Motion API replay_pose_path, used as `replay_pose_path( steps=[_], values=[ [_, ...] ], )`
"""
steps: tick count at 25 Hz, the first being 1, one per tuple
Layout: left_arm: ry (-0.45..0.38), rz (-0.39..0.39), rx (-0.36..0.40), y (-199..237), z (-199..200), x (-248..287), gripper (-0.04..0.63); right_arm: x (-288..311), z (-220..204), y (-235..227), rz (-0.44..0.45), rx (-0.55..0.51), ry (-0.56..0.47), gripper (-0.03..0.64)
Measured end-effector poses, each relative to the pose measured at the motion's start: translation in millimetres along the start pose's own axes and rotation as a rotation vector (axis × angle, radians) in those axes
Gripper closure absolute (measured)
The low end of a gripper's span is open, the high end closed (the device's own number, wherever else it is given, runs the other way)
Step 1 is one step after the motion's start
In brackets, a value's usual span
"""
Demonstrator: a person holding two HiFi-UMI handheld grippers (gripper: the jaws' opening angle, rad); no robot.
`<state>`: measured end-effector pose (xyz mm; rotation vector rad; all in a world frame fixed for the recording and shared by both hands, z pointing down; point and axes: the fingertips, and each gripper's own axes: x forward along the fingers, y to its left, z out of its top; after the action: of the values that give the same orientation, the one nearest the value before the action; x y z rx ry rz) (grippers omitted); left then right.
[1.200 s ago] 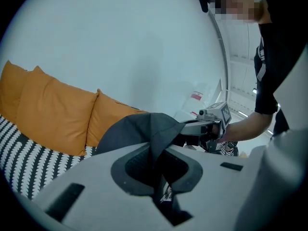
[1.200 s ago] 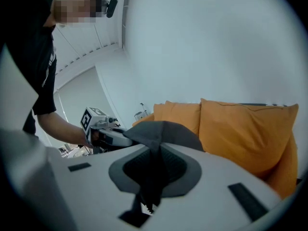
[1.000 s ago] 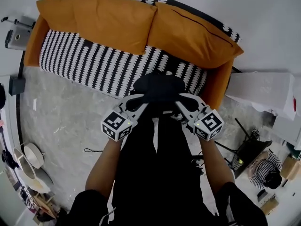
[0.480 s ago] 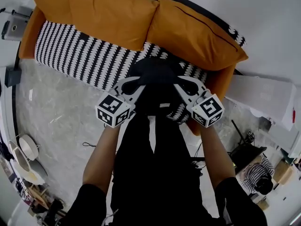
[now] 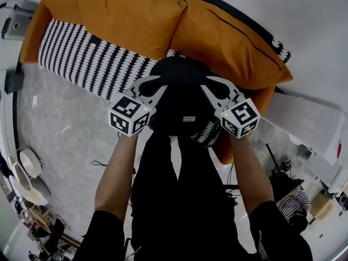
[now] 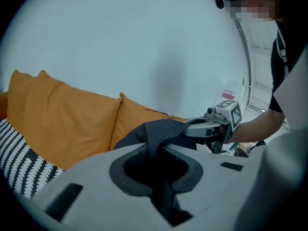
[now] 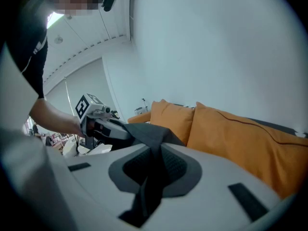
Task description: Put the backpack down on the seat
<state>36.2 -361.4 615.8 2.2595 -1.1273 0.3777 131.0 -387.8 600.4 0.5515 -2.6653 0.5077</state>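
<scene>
A black backpack (image 5: 182,103) hangs between my two grippers, over the front edge of the sofa's black-and-white patterned seat (image 5: 87,58). In the head view my left gripper (image 5: 156,86) holds its left side and my right gripper (image 5: 209,85) its right side. The left gripper view shows my left gripper (image 6: 156,153) shut on a fold of the backpack's black fabric (image 6: 156,129), with the right gripper (image 6: 214,126) opposite. My right gripper (image 7: 153,150) in its own view is also shut on black fabric (image 7: 151,136), facing the left gripper (image 7: 98,121). The backpack's underside is hidden.
Two orange back cushions (image 5: 130,15) (image 5: 228,42) lean along the sofa, with an orange armrest (image 5: 255,105) at the right end. A white cabinet (image 5: 307,126) stands right of the sofa. Bowls and clutter (image 5: 24,173) lie on the grey floor at the left.
Both grippers and the backpack have moved forward, from in front of the sofa to over the seat's front edge near the right cushion. Both grips are unchanged.
</scene>
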Motion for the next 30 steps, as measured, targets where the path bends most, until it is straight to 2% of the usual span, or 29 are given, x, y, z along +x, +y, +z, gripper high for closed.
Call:
replay_pose_path(
  steps=[20, 30],
  values=[
    [0.052, 0.054, -0.012, 84.4, 9.3, 66.0, 0.54, 73.4, -8.0, -81.8, -0.009, -0.003, 0.019, 0.574],
    [0.089, 0.078, -0.019, 107.1, 5.4, 84.5, 0.525, 94.5, -17.1, -102.8, -0.004, 0.0, 0.044, 0.571]
  ],
)
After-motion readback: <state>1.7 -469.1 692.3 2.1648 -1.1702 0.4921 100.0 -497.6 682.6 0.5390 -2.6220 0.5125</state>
